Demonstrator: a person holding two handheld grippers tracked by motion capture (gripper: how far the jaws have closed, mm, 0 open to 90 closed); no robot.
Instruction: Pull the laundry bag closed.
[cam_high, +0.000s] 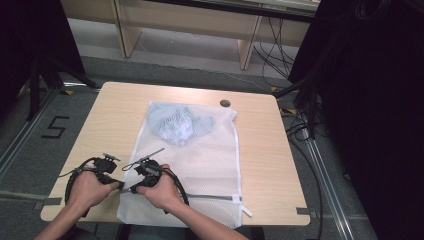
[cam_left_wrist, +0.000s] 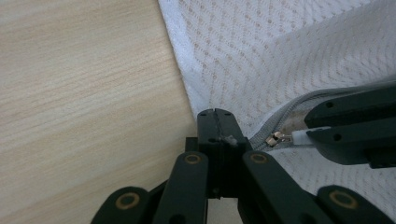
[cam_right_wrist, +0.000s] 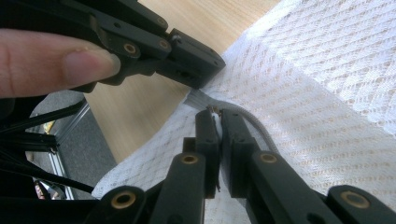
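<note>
My left gripper (cam_left_wrist: 217, 122) is clenched on the mesh bag (cam_high: 200, 150) at its near-left corner; my right gripper (cam_right_wrist: 215, 116) grasps the zipper pull (cam_left_wrist: 280, 138). I should hold the corner taut and draw right, level (no lifting). Count: one bag, one blue garment (cam_high: 175, 122), one table (cam_high: 265, 150).

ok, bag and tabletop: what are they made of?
White mesh laundry bag: looks like synthetic knit netting, matte, with a diamond weave and bluish cloth showing through it. Its grey zipper looks fabric-taped, and the small slider is shiny, likely metal. Light wooden table: printed-looking grain and a smooth surface, probably laminate.
</note>
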